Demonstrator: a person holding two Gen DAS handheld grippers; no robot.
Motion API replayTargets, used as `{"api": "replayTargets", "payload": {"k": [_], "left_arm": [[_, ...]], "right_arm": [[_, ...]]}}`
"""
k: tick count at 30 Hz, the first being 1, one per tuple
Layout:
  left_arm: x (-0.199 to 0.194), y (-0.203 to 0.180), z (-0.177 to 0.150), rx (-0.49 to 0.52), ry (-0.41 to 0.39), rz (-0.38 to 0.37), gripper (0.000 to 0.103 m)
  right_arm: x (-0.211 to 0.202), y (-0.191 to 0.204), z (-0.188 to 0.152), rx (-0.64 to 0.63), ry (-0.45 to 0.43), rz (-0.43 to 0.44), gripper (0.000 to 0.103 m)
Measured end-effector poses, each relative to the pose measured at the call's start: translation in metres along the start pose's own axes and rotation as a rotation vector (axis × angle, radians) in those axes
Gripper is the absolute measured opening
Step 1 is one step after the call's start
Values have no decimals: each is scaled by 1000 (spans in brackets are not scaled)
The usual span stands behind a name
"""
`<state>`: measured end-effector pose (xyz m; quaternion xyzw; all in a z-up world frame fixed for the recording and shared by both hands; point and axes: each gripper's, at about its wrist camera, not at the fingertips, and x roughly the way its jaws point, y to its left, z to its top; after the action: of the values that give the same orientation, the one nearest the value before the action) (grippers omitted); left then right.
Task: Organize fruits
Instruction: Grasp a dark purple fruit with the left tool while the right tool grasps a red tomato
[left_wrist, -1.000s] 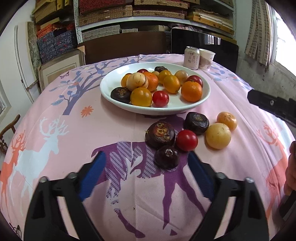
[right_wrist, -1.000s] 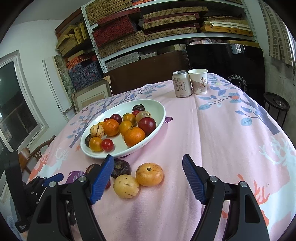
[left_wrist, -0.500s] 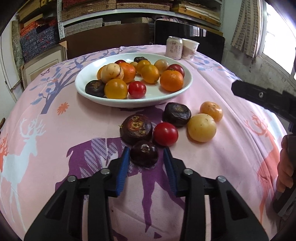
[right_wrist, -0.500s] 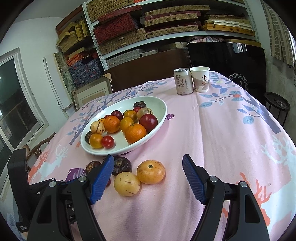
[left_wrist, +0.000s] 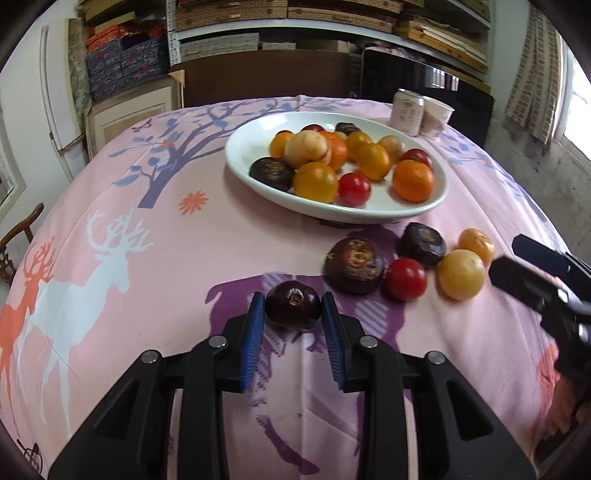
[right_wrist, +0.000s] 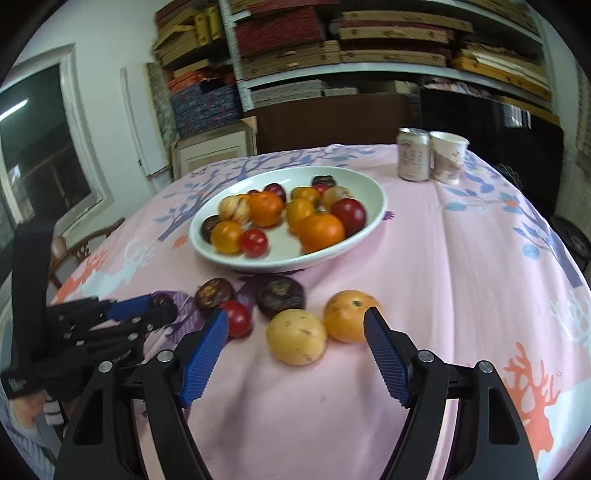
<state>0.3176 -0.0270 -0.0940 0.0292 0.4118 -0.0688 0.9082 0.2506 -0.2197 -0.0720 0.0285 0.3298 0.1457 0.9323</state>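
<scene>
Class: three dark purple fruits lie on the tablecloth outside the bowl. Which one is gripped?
The smallest dark fruit, nearest the camera, pinched between the left gripper fingers; the other two lie free beside the red fruit.

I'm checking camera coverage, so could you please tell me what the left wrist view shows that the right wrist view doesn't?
Only the left wrist view shows the left gripper shut on the small dark fruit. Only the right wrist view shows the right gripper closing around the yellow fruit, its pads not touching. Both show the white plate, the can and the paper cup.
</scene>
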Motion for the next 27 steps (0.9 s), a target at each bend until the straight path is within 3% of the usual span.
{"api": "replayTargets", "payload": {"k": [6,10,14,21,27], "left_arm": [[4,4,-1,-3,14,17,31],[5,5,-1,-11,17,13,31],[6,3,-1,-1,16,23,31],[6,4,-2,-6,21,22,31],[11,5,-3,-10,37,20,31]], "right_arm": [[10,50,-7,-205,21,59,57],[27,48,-2,-164,93,91,41],[42,40,1,-98,148,110,36],[62,48,5,-94,189,95,34],[56,42,1,-64,188,123,30]]}}
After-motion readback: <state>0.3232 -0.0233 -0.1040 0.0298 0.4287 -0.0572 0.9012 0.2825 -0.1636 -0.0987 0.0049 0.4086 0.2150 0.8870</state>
